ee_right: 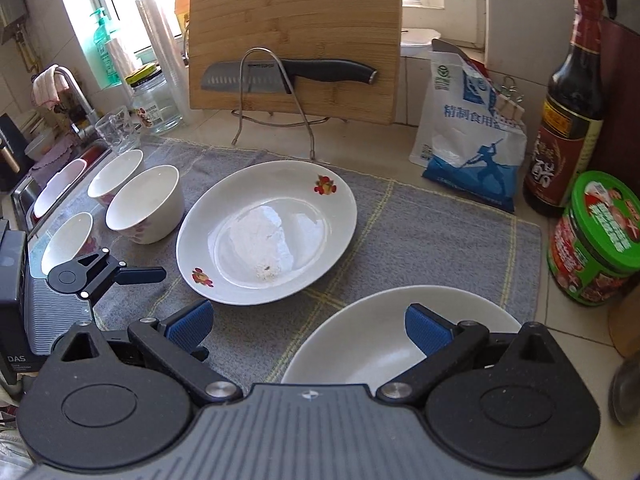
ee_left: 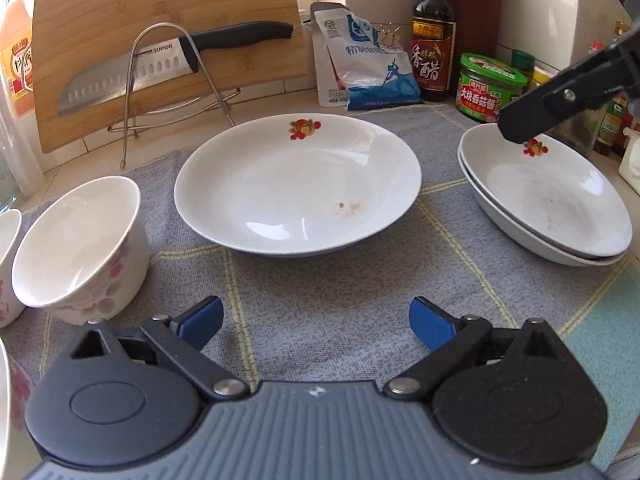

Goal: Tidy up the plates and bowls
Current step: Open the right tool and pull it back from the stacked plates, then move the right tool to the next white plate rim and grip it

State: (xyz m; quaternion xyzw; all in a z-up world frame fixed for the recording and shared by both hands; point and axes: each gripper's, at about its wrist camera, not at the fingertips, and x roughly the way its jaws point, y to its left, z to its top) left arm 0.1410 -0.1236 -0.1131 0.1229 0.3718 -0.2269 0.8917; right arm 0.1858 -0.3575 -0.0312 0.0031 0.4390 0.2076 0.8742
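Single plate mid-cloth, bowls left, stacked plates right, cutting board behind.

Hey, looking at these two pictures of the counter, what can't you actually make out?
- Plate stack, left wrist view: two rims show; any more beneath are hidden by the top plate.
- Same stack, right wrist view: its near part is covered by the right tongs.
- Leftmost bowl, left wrist view: cut off by the edge.
- Sink, right wrist view: contents too small and cluttered.
- Jar label: print too small.
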